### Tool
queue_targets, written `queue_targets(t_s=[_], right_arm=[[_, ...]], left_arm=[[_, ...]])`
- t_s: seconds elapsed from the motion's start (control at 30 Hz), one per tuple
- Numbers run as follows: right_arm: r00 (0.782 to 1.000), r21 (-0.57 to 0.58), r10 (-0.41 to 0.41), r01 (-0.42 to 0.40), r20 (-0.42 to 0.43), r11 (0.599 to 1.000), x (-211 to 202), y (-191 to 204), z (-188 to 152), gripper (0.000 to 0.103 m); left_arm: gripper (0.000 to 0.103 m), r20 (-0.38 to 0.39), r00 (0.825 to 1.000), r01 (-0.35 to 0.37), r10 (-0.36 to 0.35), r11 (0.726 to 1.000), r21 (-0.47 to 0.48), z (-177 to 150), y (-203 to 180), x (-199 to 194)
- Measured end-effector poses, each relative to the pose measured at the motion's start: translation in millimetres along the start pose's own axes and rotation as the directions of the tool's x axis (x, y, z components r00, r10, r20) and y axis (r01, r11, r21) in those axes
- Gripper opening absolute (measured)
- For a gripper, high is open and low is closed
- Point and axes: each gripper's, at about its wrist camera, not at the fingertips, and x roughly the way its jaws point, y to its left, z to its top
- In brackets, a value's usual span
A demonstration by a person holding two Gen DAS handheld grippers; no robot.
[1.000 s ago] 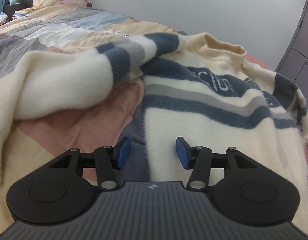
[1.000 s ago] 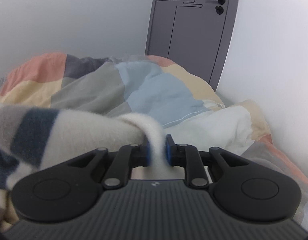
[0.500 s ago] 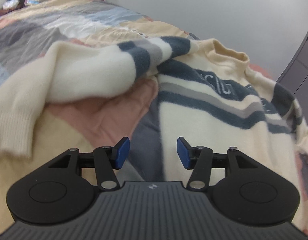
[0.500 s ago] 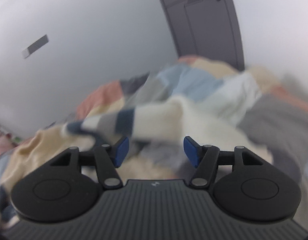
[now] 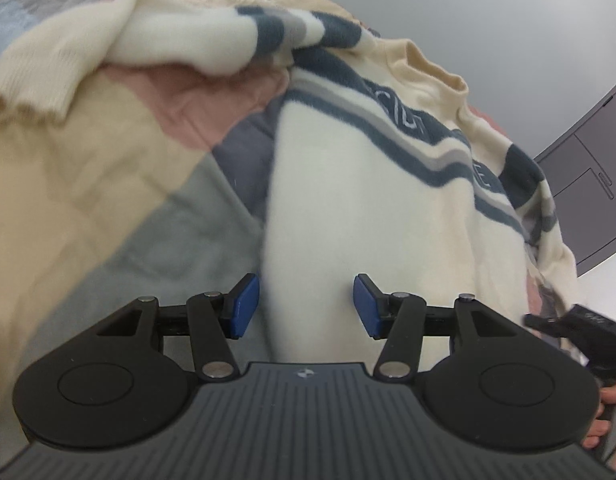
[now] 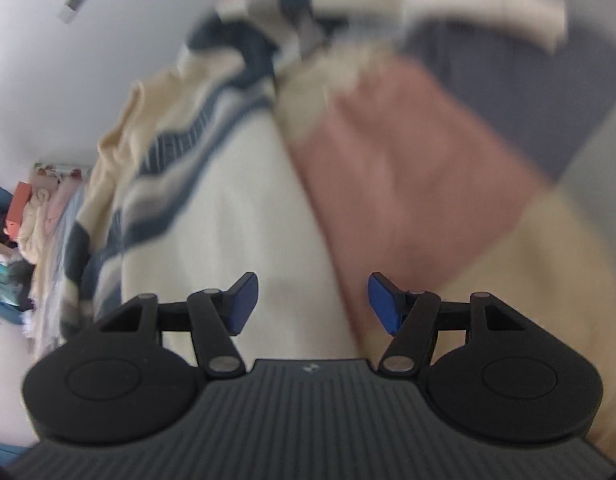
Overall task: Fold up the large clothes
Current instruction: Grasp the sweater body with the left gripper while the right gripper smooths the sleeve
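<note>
A cream sweater (image 5: pixel 368 200) with navy and grey chest stripes lies spread on a patchwork quilt (image 5: pixel 87 184). One sleeve (image 5: pixel 179 40) stretches out to the left, its ribbed cuff at the far left. My left gripper (image 5: pixel 305 306) is open and empty, just above the sweater's left side edge. My right gripper (image 6: pixel 312 304) is open and empty over the sweater's (image 6: pixel 227 220) right side edge, where it meets the quilt's pink patch (image 6: pixel 408 168). The right wrist view is blurred.
A grey door (image 5: pixel 588 200) stands beyond the bed at the right. Piled clothes and bedding (image 6: pixel 31 208) lie at the far end of the room. A white wall (image 5: pixel 488 12) runs behind the bed. The other hand-held gripper (image 5: pixel 588 340) shows at the right edge.
My right gripper let go of the sleeve, opened, and swung down over the sweater's side edge. My left gripper stayed open and drew back toward the lower body of the sweater.
</note>
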Motion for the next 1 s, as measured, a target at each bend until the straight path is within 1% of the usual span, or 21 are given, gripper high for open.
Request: queue_targets(t_s=[0.07,0.1,0.13,0.17,0.2,0.27,0.3,0.33,0.37,0.43,0.5,0.63,0.7,0.77,0.9,1.0], right_arm=[[1.0,0.015,0.019,-0.019,-0.007,1.0,4,-1,0,0.064],[0.999,0.011,0.045,-0.045,-0.013,0.999,4,0,-1,0.062],[0.997,0.005,0.078,-0.078,-0.022,0.997,2,2,-2,0.052],[0.995,-0.007,0.099,-0.099,-0.033,0.995,0,3,-4,0.049],[0.994,-0.031,0.102,-0.103,-0.034,0.994,-2,7,-5,0.047],[0.992,-0.073,0.12,-0.122,-0.026,0.99,-7,13,-7,0.039],[0.991,-0.083,0.13,-0.131,-0.022,0.988,-10,13,-6,0.034],[0.99,-0.089,0.138,-0.139,-0.017,0.986,-13,13,-6,0.031],[0.988,-0.094,0.154,-0.155,-0.009,0.983,-16,14,-6,0.031],[0.978,-0.102,0.211,-0.21,0.0,0.972,-22,14,-4,0.031],[0.969,-0.108,0.249,-0.247,0.001,0.963,-23,18,-2,0.032],[0.961,-0.148,0.277,-0.275,-0.007,0.95,-23,27,-3,0.032],[0.956,-0.168,0.292,-0.292,-0.024,0.942,-18,35,-1,0.032],[0.947,-0.185,0.318,-0.32,-0.042,0.929,-13,47,4,0.033],[0.932,-0.236,0.354,-0.361,-0.071,0.902,1,71,12,0.033],[0.925,-0.248,0.369,-0.38,-0.095,0.891,18,83,15,0.033]], left_arm=[[0.057,-0.014,0.999,0.029,-0.03,0.999,-0.035,-3,2,-2],[0.056,-0.017,0.999,0.045,-0.046,0.998,-0.052,-5,2,-4],[0.056,-0.021,0.998,0.06,-0.061,0.996,-0.06,-8,1,-5],[0.055,-0.03,0.997,0.062,-0.064,0.996,-0.064,-9,1,-5],[0.054,-0.04,0.998,0.052,-0.055,0.997,-0.064,-11,0,-5],[0.051,-0.058,0.998,0.023,-0.026,0.998,-0.057,-13,-3,-4],[0.046,-0.065,0.998,0.023,-0.027,0.998,-0.059,-12,-3,-3],[0.041,-0.066,0.997,0.023,-0.027,0.998,-0.058,-12,-3,-3],[0.038,-0.065,0.997,0.026,-0.029,0.998,-0.051,-12,-5,-3],[0.019,-0.058,0.998,0.032,-0.034,0.999,-0.033,-12,-5,-4],[0.01,-0.03,0.999,0.029,-0.029,1.0,-0.003,-10,-9,-8],[0.008,0.057,0.998,0.03,-0.031,0.999,0.019,0,-10,-23],[0.008,0.096,0.995,0.028,-0.028,1.0,0.005,11,-6,-27],[0.008,0.122,0.992,0.024,-0.022,1.0,-0.014,25,-2,-26],[0.008,0.125,0.992,0.006,-0.005,1.0,-0.007,60,0,-11],[0.008,0.113,0.994,0.003,0.001,0.999,-0.033,80,7,7]])
